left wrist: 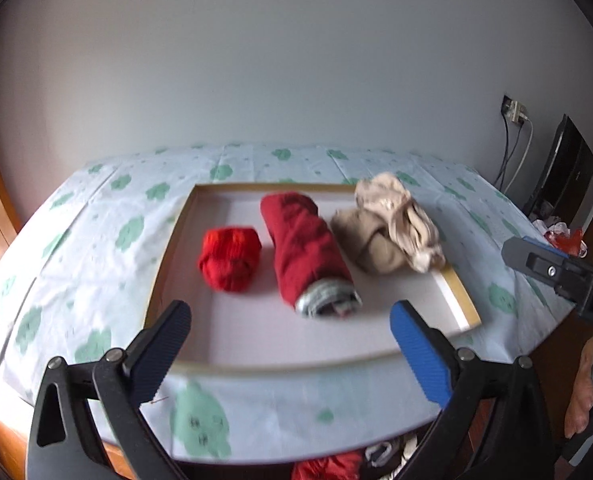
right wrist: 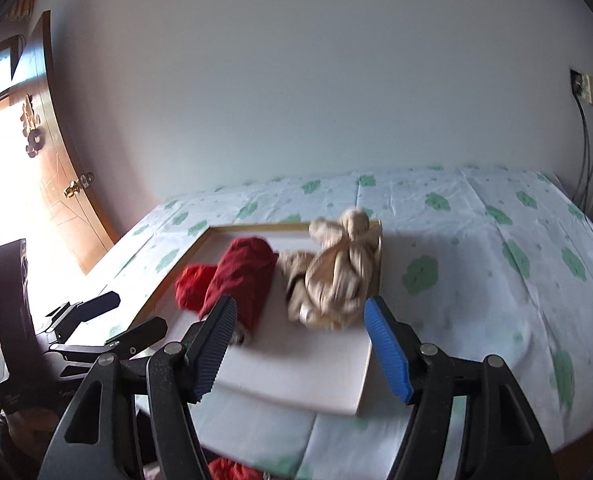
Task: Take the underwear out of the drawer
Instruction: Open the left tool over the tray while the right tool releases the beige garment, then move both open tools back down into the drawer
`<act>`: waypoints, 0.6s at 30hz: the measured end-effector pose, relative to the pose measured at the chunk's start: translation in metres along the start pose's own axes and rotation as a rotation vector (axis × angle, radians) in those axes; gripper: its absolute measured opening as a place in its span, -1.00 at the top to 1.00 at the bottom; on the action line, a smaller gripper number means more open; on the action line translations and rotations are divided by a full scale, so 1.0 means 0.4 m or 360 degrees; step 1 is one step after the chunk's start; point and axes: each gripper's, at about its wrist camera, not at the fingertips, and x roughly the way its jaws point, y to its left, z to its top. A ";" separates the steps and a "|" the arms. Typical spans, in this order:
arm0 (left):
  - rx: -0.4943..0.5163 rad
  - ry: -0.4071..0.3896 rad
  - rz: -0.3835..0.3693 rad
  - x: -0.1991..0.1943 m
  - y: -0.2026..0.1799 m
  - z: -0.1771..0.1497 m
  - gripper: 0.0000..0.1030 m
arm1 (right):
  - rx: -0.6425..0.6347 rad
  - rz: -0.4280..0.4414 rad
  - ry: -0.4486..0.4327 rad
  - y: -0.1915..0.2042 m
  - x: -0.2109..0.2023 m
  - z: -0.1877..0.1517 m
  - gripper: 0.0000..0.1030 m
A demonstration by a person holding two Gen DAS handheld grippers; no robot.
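A white tray with a wooden rim lies on the flowered cloth. On it sit a small bright red bundle, a dark red roll and beige underwear bunched at the right side. My left gripper hangs open over the tray's near edge, nothing between its fingers. My right gripper is open too, apart from the beige pile just beyond it. More red and white clothes show below the table edge.
The cloth-covered table stands against a pale wall. A wooden door is at the left, a socket with cables at the right. In the left wrist view the right gripper and a hand appear at the right edge.
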 end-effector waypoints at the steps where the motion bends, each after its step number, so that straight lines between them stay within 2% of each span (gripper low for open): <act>1: 0.0000 0.0000 -0.0002 -0.005 -0.002 -0.011 -0.96 | 0.0020 0.0004 0.0012 0.001 -0.007 -0.015 -0.33; 4: 0.0008 0.0015 -0.0007 -0.021 -0.009 -0.051 -0.96 | 0.0052 0.0035 0.0042 0.006 -0.024 -0.060 -0.33; 7: 0.0027 0.0011 -0.0020 -0.041 -0.016 -0.090 -0.96 | 0.0035 -0.0001 0.0030 0.019 -0.044 -0.104 -0.33; 18: 0.0026 0.0025 -0.0082 -0.075 -0.034 -0.187 -0.96 | 0.0101 0.0014 -0.0027 0.020 -0.125 -0.221 -0.33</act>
